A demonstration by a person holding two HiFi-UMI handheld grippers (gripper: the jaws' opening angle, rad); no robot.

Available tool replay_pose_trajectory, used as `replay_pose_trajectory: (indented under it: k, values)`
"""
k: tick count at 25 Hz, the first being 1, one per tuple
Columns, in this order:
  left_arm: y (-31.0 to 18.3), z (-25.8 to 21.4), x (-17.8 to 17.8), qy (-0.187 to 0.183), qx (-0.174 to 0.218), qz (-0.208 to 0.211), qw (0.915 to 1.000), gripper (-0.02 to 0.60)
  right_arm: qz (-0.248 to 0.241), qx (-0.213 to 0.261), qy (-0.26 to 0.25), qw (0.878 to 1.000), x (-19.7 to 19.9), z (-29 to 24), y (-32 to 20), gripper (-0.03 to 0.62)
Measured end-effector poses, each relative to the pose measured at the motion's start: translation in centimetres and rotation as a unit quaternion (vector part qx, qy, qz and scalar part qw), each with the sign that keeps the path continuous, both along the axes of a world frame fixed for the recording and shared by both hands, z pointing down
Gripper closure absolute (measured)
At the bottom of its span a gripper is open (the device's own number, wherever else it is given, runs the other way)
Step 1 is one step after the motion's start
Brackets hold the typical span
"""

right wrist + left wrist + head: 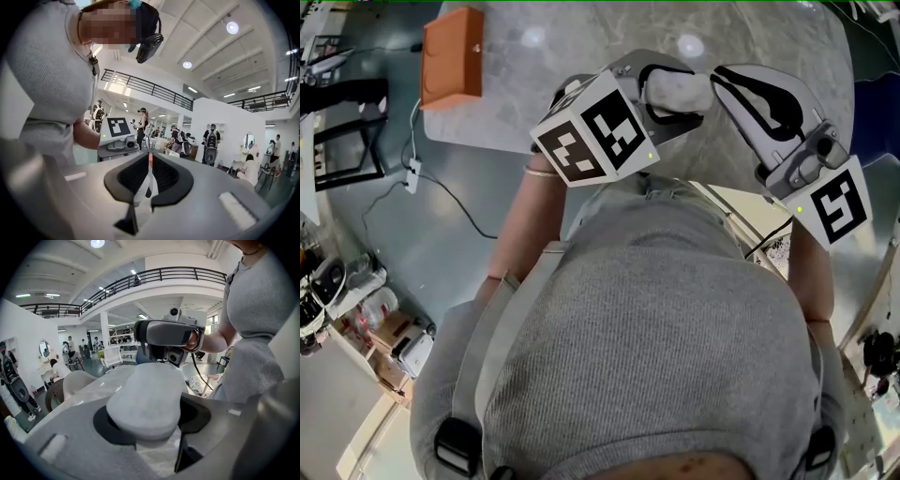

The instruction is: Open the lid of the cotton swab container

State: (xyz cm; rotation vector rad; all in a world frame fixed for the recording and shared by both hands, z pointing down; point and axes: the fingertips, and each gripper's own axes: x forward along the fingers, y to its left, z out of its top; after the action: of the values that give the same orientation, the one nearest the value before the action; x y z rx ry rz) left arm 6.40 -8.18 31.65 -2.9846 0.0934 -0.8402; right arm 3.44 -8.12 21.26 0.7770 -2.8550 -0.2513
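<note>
Grey knit cap (647, 366) filled the foreground, and both tongs met just beyond it!
Left gripper (673, 97) was clamped wide on the white cotton swab container (147, 401) over the marble table (516, 56). The container's long axis ran out along the jaws, straight toward the right gripper (724, 79). That one sat at the container's far end, jaws all but together with only a thin slit. Whether it touched the lid, I couldn't tell, but the lid looked like the right's job.

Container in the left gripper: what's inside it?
Contents cannot be seen. The container, clamped in the jaws of the left gripper, is frosted white and opaque on every side shown; any swabs are covered.
</note>
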Motion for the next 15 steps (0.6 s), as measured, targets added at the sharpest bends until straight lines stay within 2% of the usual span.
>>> replay_pose_trajectory:
  k: [6, 15]
  values:
    - [-0.1, 0.3, 0.0, -0.003, 0.001, 0.001, 1.0, 0.345, -0.065, 0.004, 0.014, 0.998, -0.9, -0.3, 0.7, 0.51]
    - [-0.2, 0.3, 0.2, -0.002, 0.001, 0.004, 1.0, 0.345, -0.131, 0.006, 0.045, 0.99, -1.7, 0.3, 1.2, 0.411]
